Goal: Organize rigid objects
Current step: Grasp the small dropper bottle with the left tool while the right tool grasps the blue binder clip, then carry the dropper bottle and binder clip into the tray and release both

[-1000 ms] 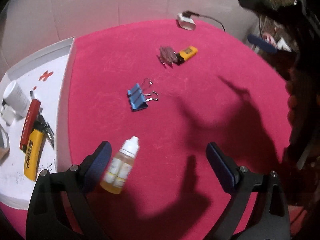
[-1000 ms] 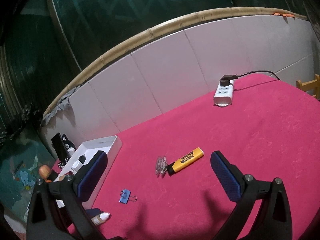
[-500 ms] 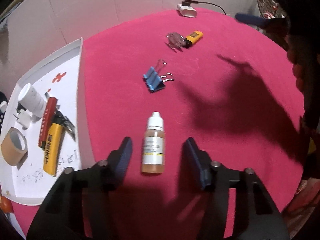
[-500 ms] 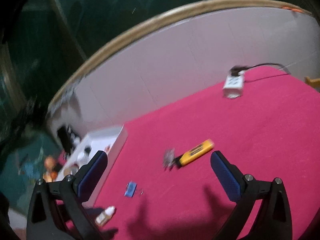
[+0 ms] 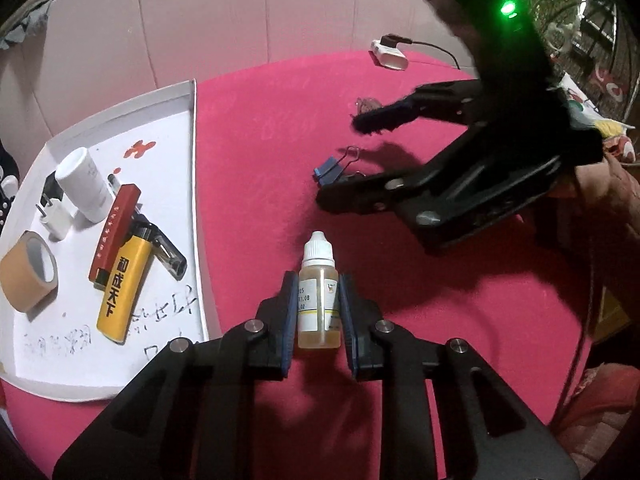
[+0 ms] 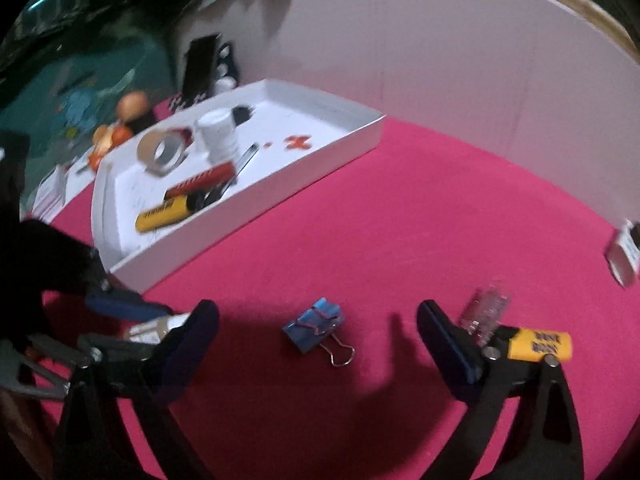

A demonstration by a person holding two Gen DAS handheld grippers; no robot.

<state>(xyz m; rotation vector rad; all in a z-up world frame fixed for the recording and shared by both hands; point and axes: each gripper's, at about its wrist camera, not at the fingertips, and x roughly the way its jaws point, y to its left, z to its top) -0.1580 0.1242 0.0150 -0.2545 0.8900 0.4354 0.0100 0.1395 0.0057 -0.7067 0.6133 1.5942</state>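
A small dropper bottle (image 5: 319, 300) with amber liquid and a white cap lies on the pink tablecloth. My left gripper (image 5: 318, 280) is shut on its body, the pads pressing both sides. A blue binder clip (image 6: 314, 328) lies further out on the cloth. My right gripper (image 6: 316, 312) hovers low over it, jaws closing, with the clip between the fingers but not touched. In the left wrist view the right gripper (image 5: 344, 160) reaches in from the right, partly covering the clip (image 5: 329, 171).
A white tray (image 5: 195, 168) at the left holds a tape roll (image 5: 28, 272), a white jar (image 5: 84, 186), a red box and a yellow lighter. A yellow highlighter (image 6: 538, 344) and clear clips (image 6: 486, 312) lie by the right finger. A power strip (image 5: 390, 56) sits at the far edge.
My left jaws closed from wide open onto the dropper bottle. The right gripper rolled, swung down and left, and now straddles the blue binder clip.
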